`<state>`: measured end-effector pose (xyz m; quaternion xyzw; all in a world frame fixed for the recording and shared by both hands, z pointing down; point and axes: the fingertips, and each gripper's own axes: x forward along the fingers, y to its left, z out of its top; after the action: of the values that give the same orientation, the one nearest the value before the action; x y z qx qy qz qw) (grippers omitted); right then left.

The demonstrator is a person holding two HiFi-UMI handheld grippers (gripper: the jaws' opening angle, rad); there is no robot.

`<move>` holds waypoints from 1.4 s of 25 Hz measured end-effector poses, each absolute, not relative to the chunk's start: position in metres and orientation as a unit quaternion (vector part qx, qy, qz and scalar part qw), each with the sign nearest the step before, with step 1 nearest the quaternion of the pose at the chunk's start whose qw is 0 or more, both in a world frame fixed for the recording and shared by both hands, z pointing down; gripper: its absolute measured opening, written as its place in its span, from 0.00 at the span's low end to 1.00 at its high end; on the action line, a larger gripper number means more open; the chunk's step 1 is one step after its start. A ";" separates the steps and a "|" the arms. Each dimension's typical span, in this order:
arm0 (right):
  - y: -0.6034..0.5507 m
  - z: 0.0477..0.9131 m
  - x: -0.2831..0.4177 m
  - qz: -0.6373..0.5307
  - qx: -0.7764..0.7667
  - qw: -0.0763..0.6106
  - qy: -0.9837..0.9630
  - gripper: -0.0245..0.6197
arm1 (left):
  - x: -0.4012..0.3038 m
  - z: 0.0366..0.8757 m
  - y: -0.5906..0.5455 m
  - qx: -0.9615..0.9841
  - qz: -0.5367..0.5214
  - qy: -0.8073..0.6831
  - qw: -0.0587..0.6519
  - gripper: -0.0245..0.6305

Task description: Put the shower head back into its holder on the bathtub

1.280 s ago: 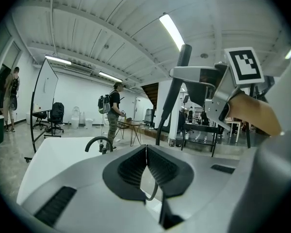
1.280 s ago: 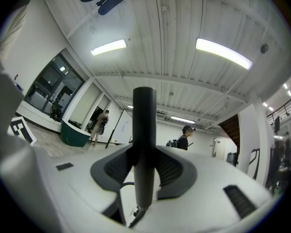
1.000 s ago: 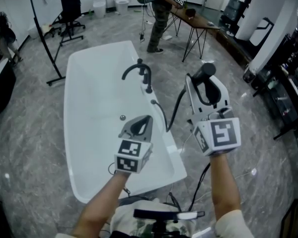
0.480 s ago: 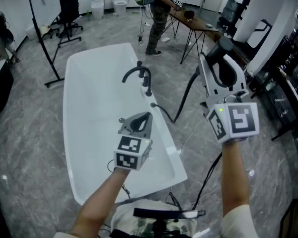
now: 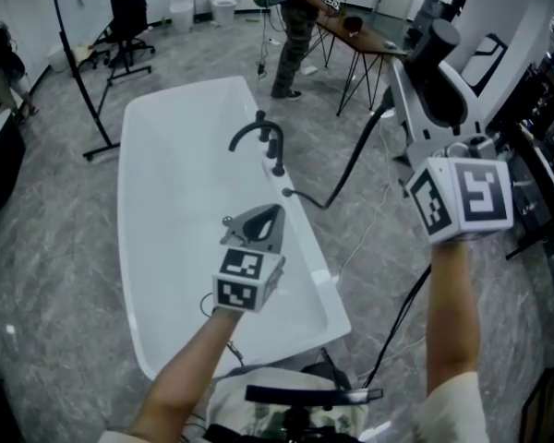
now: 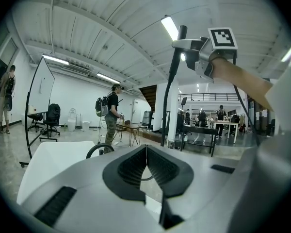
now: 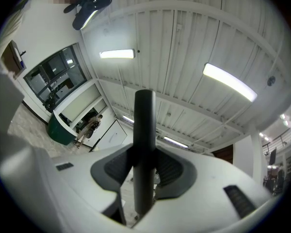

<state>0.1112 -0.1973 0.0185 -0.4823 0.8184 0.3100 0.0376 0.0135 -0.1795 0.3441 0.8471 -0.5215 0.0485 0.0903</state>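
Black shower head (image 5: 433, 41), one; tub (image 5: 166, 247), one.

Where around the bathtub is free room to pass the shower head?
Bare: the bathtub basin left of the faucet, and its left rim. Crowded: the right rim with faucet and hose; the left gripper hangs over the near end.

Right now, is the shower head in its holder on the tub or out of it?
Out: the right gripper clamps the shower head high beside the tub.
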 end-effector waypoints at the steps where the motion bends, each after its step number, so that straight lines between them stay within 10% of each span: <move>1: -0.199 0.017 0.112 0.311 -0.484 0.037 0.817 0.26 | 0.014 0.344 -0.180 0.847 0.048 -0.521 0.090 0.06; 35: -0.221 -0.015 0.076 0.299 -0.425 0.076 0.851 0.26 | 0.011 0.332 -0.198 0.821 0.046 -0.562 0.091 0.06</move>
<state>0.0756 -0.2214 -0.0151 -0.4250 0.8512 0.2985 0.0759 0.0114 -0.1982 0.3319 0.8208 -0.5620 0.0455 0.0912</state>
